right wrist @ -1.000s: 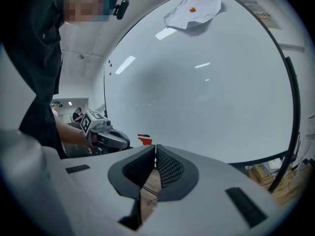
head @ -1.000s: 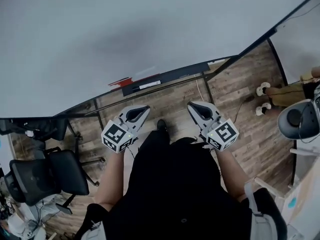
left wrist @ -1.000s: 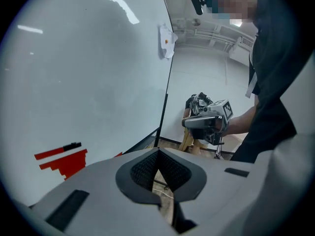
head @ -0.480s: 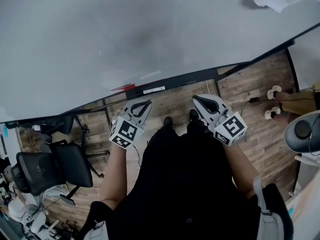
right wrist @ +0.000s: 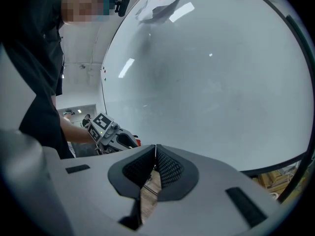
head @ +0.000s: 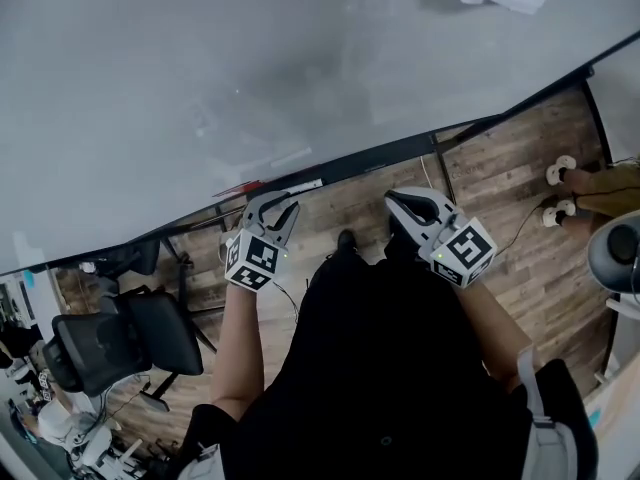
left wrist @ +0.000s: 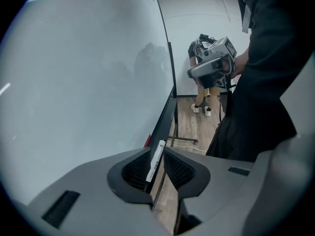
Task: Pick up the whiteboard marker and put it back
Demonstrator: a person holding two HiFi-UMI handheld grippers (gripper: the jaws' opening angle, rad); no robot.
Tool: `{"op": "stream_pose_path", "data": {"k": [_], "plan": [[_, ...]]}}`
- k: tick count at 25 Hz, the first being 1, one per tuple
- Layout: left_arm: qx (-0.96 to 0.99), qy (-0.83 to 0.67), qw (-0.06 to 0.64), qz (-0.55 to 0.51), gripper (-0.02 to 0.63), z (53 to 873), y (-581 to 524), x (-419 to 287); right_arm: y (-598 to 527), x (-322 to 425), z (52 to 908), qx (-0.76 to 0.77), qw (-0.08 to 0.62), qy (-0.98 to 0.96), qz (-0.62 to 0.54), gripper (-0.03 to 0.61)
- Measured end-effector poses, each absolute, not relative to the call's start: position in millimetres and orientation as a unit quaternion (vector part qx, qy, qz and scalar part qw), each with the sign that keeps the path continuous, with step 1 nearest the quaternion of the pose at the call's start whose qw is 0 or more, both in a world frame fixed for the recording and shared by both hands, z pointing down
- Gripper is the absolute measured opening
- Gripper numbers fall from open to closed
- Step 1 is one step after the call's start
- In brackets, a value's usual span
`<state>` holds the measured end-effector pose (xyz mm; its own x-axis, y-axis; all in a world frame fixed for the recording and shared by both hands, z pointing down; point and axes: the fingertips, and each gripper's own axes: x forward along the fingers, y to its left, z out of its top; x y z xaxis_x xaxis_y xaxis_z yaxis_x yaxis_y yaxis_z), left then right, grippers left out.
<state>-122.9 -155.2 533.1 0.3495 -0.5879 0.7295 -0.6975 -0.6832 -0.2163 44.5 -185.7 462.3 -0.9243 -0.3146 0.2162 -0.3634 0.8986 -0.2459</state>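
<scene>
Beside the whiteboard marker (head: 300, 185) on the ledge (head: 390, 153) lies a red object (head: 238, 189).

Office or meeting room: a large whiteboard (head: 250, 68) on a black frame fills the upper half of the head view, with a whiteboard marker (head: 300, 185) lying on its ledge (head: 390, 155) at centre. Black swivel chairs (head: 160, 333) stand at lower left on a wood-plank floor (head: 500, 193). In the left tool view, plain white walls (left wrist: 197, 18) close the room at upper right, where a person (left wrist: 201, 102) stands near the board's far end.
</scene>
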Motion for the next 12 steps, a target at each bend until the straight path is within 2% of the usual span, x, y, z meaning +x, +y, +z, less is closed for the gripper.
{"op": "stream_pose_path", "data": {"k": [8,12], "plan": [[0.802,-0.367,0.050,0.469,0.124,557,-170,-118,-202,60,467,0.195,0.088,-0.964,0.155,0.020],[0.793,-0.356,0.048,0.491,0.123,570,-171,-119,-204,67,466,0.202,0.089,-0.964,0.150,0.020]]}}
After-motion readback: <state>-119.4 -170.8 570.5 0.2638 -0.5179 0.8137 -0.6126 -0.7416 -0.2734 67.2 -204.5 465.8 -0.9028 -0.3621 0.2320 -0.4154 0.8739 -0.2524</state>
